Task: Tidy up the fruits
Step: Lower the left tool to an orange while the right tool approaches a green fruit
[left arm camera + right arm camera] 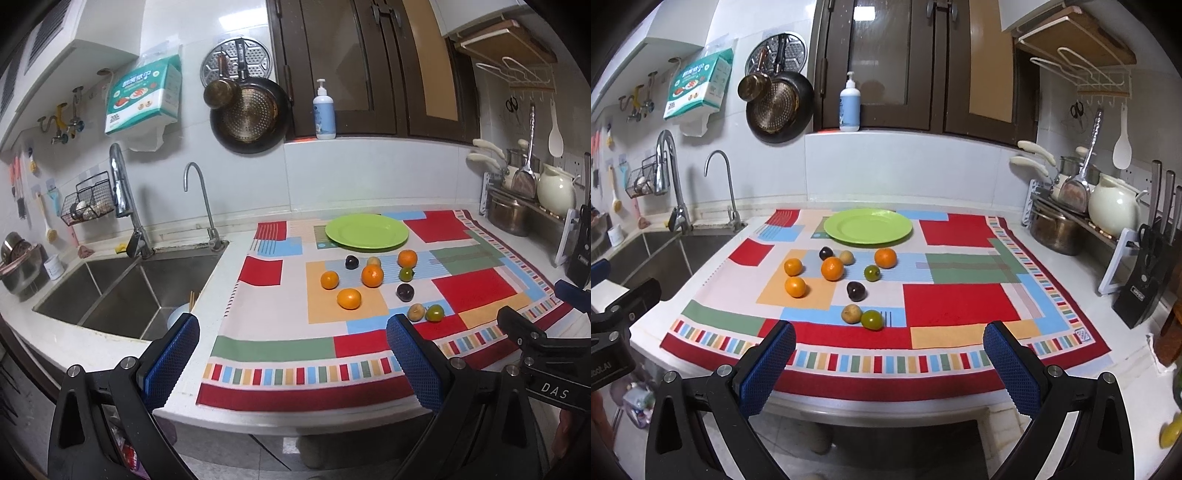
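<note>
Now | left gripper (291, 354) and right gripper (889, 360) both spread wide, holding nothing | fruits loose on patterned cloth (960, 302) before empty green plate (868, 226) | oranges (832, 268) look round, firm, prone to rolling; pinch across the middle, gently

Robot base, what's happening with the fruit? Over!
Left gripper open, right gripper open, both empty. Fruits loose on cloth; green plate bare. Nothing blocking.
</note>
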The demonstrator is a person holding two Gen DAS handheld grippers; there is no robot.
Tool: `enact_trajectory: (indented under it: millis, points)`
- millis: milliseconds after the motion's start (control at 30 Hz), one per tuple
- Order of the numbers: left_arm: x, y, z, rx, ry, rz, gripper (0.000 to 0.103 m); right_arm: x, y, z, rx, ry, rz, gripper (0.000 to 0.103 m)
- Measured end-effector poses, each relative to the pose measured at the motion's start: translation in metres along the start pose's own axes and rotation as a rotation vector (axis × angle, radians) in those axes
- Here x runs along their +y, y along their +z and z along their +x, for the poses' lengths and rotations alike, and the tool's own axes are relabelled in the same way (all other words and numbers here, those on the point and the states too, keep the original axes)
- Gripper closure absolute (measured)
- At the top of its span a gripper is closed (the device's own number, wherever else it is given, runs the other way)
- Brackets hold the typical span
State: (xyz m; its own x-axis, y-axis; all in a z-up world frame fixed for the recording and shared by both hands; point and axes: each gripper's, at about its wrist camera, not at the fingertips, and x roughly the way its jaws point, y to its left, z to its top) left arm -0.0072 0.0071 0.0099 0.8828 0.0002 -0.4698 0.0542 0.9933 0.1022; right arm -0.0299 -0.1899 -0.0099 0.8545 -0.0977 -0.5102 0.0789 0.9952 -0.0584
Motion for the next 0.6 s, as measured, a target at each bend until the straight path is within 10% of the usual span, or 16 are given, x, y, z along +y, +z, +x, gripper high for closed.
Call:
enact_trajectory:
  millis: [600]
  points:
    - [-0.014, 0.014, 0.122, 0.048, -0.151, 0.196, 0.022, 0.022, 0.003, 0.104, 0.177, -0.071, -0.015, 0.02]
